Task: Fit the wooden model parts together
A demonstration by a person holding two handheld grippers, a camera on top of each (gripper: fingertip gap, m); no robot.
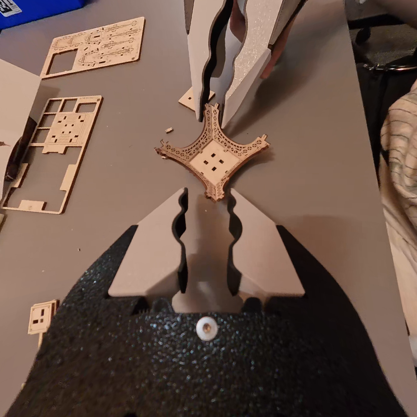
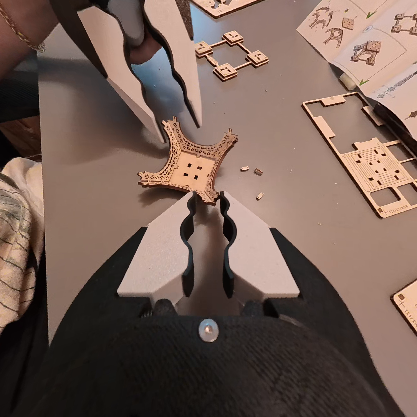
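The wooden tower base point(image 1: 213, 159) lies upside down on the grey table point(image 1: 304, 225): a square plate with several slots and lattice legs splayed outward. It also shows in the right wrist view point(image 2: 191, 168). My left gripper point(image 1: 208, 191) is open, with one leg tip loose between its fingers; it shows from the far side in the right wrist view point(image 2: 180, 133). My right gripper point(image 2: 207, 194) is narrowed onto the opposite leg, pads touching both sides; it also shows in the left wrist view point(image 1: 211, 123).
Punched-out wooden sheets point(image 1: 97, 45) point(image 1: 52, 155) point(image 2: 372, 162) lie to the sides. A square frame with corner pads point(image 2: 232, 54), an instruction sheet point(image 2: 372, 45), a small square plate point(image 1: 188, 99) and tiny loose bits point(image 2: 258, 172) are nearby. The table edge point(image 2: 42, 203) and a person's striped sleeve point(image 2: 15, 225) are close. About 7 centimeters separates my left fingertips from my right.
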